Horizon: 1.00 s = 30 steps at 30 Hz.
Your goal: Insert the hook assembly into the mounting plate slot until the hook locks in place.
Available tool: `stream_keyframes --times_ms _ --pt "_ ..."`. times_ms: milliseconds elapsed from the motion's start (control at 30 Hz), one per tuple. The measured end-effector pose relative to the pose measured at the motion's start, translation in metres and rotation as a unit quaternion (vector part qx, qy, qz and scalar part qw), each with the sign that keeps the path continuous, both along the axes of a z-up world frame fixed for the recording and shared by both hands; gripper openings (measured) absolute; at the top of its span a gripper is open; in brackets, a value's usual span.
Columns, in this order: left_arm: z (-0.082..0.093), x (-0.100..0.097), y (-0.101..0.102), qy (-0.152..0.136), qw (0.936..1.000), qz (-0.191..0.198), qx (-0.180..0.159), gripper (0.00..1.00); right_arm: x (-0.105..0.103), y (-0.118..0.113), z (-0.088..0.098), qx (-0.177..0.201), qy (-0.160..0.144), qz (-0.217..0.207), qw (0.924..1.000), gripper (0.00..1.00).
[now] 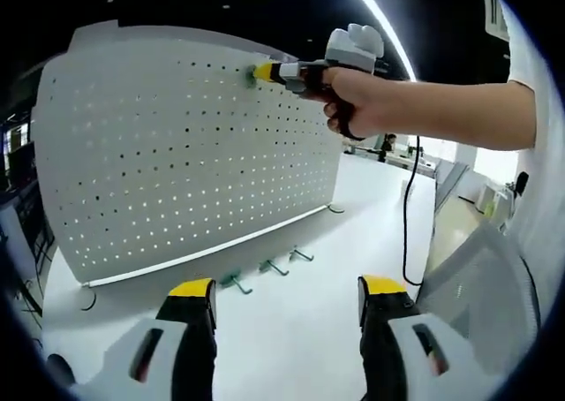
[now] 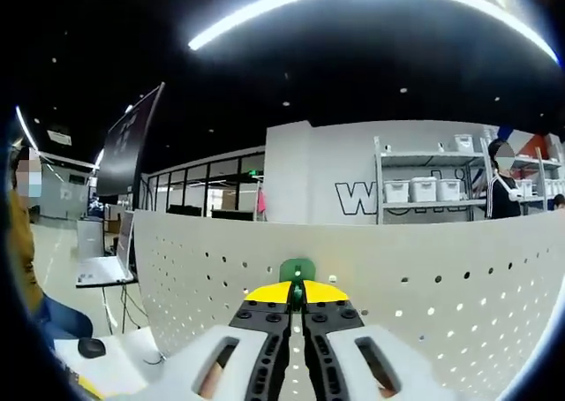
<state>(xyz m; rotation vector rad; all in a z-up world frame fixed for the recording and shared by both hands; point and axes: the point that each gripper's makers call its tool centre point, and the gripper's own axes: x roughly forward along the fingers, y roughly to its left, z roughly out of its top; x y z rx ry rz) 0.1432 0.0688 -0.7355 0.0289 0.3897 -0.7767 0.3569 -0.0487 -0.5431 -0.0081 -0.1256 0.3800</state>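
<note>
One green plastic hook (image 2: 297, 270) is pinched between the closed yellow-tipped jaws of the right gripper (image 2: 297, 292) and pressed against the face of the white perforated pegboard panel (image 1: 177, 154), near its top edge. Whether its prongs have gone fully into the holes and locked cannot be told; the hook's base looks flush to the board in the right gripper view, so I judge the insertion to be at or close to its last push, with release yet to come. Three more hooks (image 1: 265, 273) lie loose on the white tabletop (image 1: 291, 339) just in front of the panel's foot, so further pieces may be left if the task covers them.

The left gripper (image 1: 287, 304) hangs low and near, above the table, its yellow-tipped jaws standing well apart with nothing between them.

From the left gripper view comes the wide picture: the whole curved panel standing upright, the person's hand (image 1: 357, 101) holding the right gripper (image 1: 265, 71) at the board's upper right, a black cable (image 1: 406, 215) hanging from it to the table, and the spare hooks below. From the right gripper view comes the close detail: the green hook seated between the jaw tips, the holes around it, and far beyond the panel's top a wall with shelving (image 2: 424, 185) holding white bins.
</note>
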Motion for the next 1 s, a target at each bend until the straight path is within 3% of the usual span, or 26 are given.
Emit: stream_keyframes --times_ms 333,633,733,1000 --pt "-0.0024 0.0006 0.0042 0.006 0.9999 0.008 -0.003 0.67 0.0014 0.0015 -0.0053 0.001 0.004 -0.007 1.0 0.01" --pt "-0.0034 0.0037 0.0075 0.004 0.9998 0.021 -0.004 0.65 0.0046 0.0034 -0.0056 -0.02 0.005 -0.047 0.9987 0.01" --pt "-0.0021 0.004 0.0076 0.0 0.9998 0.021 -0.004 0.63 0.0063 0.0018 -0.006 0.003 0.019 -0.06 0.998 0.01" --pt "0.0039 0.0055 0.0082 -0.009 0.9995 0.025 -0.014 0.63 0.0098 0.0037 -0.0051 -0.008 0.043 -0.092 0.9948 0.04"
